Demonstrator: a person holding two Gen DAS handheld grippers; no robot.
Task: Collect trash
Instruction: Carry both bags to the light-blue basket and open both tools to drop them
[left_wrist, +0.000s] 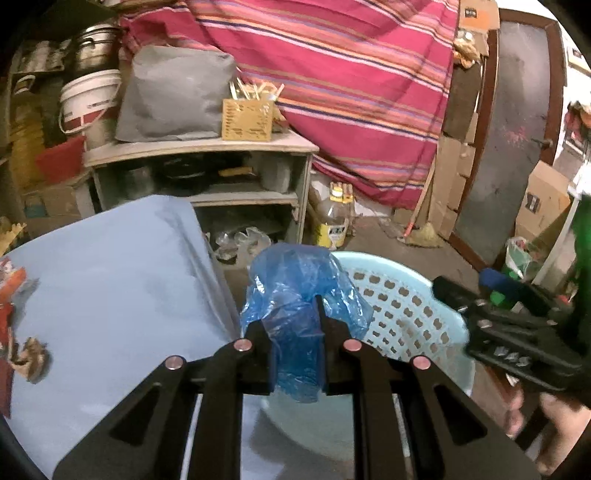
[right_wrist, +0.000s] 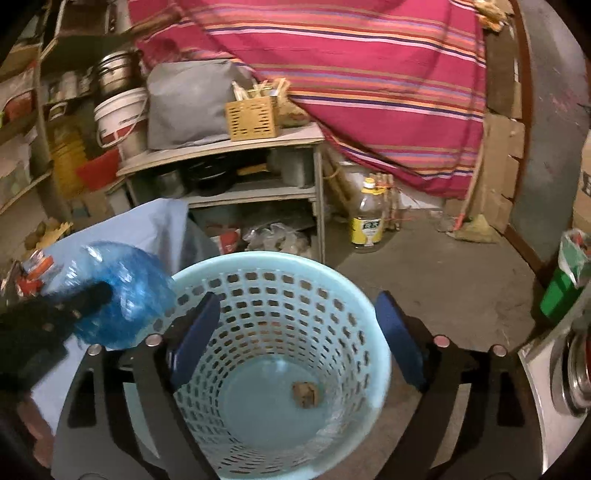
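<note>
My left gripper (left_wrist: 293, 314) is shut on a crumpled blue plastic bag (left_wrist: 295, 291) and holds it at the near-left rim of a light blue perforated basket (left_wrist: 406, 317). In the right wrist view the bag (right_wrist: 125, 291) and the left gripper (right_wrist: 88, 299) hang at the basket's left rim. My right gripper (right_wrist: 297, 328) is open and empty above the basket (right_wrist: 347, 295), which has a small brown scrap (right_wrist: 305, 393) on its bottom. The right gripper also shows at the right of the left wrist view (left_wrist: 491, 317).
A table with a light blue cover (left_wrist: 110, 295) stands left of the basket, with a brown scrap (left_wrist: 31, 356) and red wrappers (left_wrist: 9, 291) on it. Behind are a shelf unit (left_wrist: 207, 177), an oil bottle (right_wrist: 367, 218), a striped cloth (right_wrist: 351, 74) and a green bin (right_wrist: 559, 291).
</note>
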